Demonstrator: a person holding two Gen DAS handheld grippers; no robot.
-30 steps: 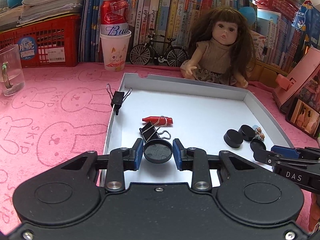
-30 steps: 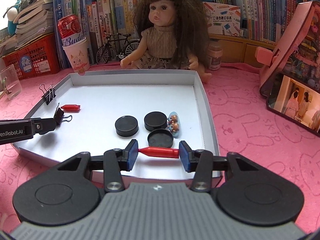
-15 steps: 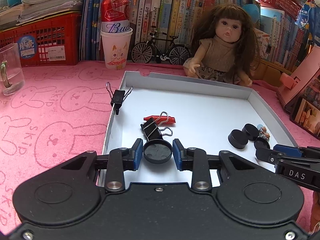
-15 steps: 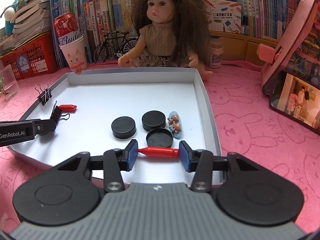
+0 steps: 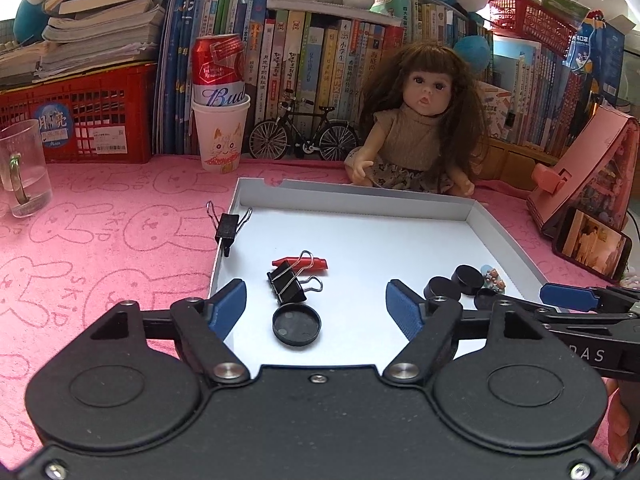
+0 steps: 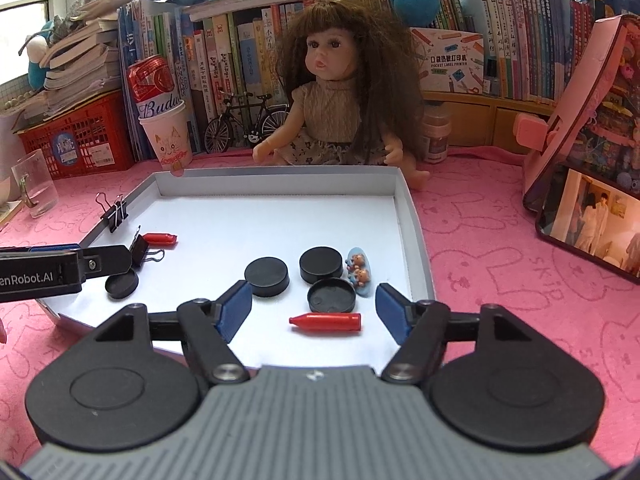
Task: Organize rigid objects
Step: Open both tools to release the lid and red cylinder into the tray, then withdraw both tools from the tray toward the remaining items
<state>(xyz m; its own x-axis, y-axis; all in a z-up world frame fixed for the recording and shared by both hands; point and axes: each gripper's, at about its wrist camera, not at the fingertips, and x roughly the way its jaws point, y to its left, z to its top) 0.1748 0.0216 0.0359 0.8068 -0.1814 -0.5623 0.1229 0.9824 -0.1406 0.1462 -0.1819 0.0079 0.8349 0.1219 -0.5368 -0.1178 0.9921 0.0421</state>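
1. While both grippers are hanging over the near edge of the white tray, each is letting go: the left gripper has just been opening its fingers, now spread wide, and the black cap is lying free between them on the tray floor, open side up, touching neither pad.
2. The right gripper has likewise just been spreading its fingers, and the red bullet-shaped piece is resting flat between them at the near right of the tray, unpinched.
3. Things are seemingly being grouped by kind: the bullet is lying near two black discs, an upturned cap and a small blue bear charm on the right.
4. On the left, the released cap is sitting just near a binder clip and a second red piece; another clip is gripping the tray's left wall.
5. Sorting is looking unfinished, since caps and red pieces are sitting on both sides.
6. Around the tray, a doll, a toy bicycle, a can in a paper cup, a glass mug, a red crate and books are standing far off on the pink desk, well apart from the work.
7. Crowding inside the tray is the likelier obstacle: the left clip's wire handles are lying just beside the cap, and the right cluster is leaving little room for fingers.
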